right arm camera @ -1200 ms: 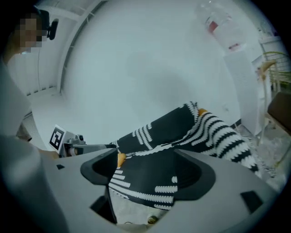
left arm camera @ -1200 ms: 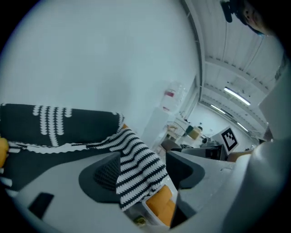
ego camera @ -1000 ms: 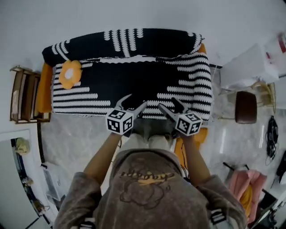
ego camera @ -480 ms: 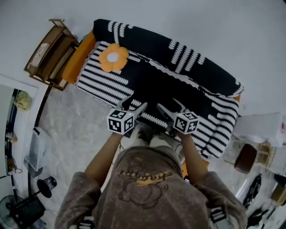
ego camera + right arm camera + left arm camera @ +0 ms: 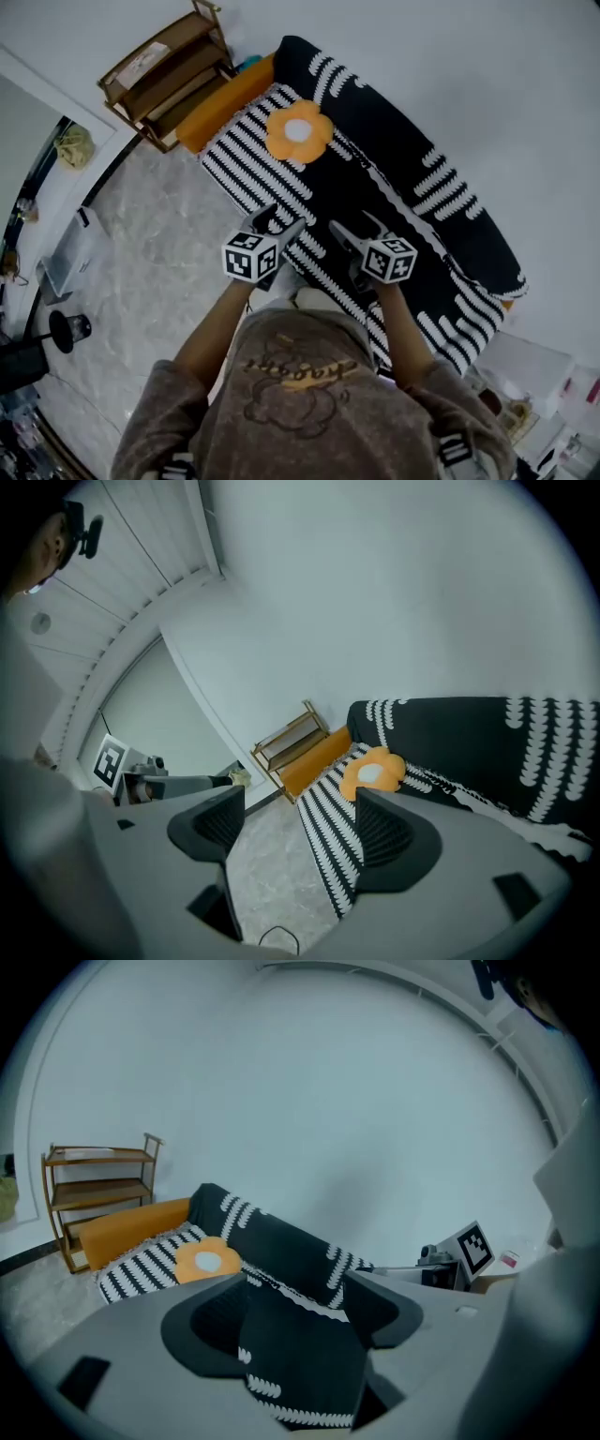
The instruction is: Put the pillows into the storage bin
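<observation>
An orange flower-shaped pillow [image 5: 298, 131] with a white centre lies on the seat of a sofa [image 5: 394, 206] draped in a black-and-white striped cover. It also shows in the left gripper view as the flower pillow [image 5: 208, 1262] and in the right gripper view as the same pillow [image 5: 373, 772]. My left gripper [image 5: 274, 225] and right gripper [image 5: 354, 231] hang side by side above the sofa's front edge, well short of the pillow. Both are open with nothing between the jaws. No storage bin can be made out.
A wooden shelf unit [image 5: 169, 70] stands past the sofa's orange armrest [image 5: 225, 103], against the white wall. Marble floor [image 5: 159, 244] spreads to the left, with a white appliance [image 5: 70, 262] and a black stand [image 5: 66, 330] at its edge. White clutter [image 5: 530, 370] sits at the lower right.
The whole view has swung: the sofa now runs diagonally, and the pillow and shelf have shifted toward the top centre. Both grippers moved with the person and stay open and empty.
</observation>
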`<state>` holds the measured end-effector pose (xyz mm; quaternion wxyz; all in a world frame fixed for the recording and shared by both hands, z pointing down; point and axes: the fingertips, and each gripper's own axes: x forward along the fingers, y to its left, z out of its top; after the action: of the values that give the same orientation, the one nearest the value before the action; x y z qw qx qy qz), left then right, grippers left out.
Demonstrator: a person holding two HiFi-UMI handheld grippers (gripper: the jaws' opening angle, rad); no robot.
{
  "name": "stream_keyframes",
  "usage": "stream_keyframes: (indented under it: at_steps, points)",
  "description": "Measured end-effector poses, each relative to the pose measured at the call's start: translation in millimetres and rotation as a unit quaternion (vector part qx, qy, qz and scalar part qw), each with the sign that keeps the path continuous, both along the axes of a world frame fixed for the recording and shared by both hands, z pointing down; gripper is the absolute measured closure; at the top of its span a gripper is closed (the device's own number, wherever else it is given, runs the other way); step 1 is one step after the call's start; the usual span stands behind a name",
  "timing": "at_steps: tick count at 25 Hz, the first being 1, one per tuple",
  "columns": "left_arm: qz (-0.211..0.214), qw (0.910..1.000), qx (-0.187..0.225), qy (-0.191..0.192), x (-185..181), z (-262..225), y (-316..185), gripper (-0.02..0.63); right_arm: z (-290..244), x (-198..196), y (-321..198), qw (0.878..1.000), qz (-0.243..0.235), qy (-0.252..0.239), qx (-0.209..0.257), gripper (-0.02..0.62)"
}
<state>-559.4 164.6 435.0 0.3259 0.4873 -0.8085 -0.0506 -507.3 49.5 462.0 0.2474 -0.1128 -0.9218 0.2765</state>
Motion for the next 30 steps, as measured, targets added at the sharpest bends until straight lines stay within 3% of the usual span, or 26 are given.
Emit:
stream_keyframes:
  at_steps: [8,15,23,30]
  points:
    - [-0.074,0.9971,-0.006,0.018,-122,19,18,0.304,26,-116,-4,0.998,-0.044,0.033,0.012,0.239]
    - [-0.049,0.9971,-0.017,0.056,-253,75,5,0.304,79,-244,-15,0.998,0.000,0.069,0.010,0.239]
    - [0.001,0.9936,-0.072,0.087,-394,203,-36,0.296,210,-368,-44,0.989,0.055,0.137,0.010,0.219]
    - [0.017,0.9857,-0.117,0.120,-468,349,-60,0.289,354,-395,-76,0.973,0.082,0.214,0.024,0.195]
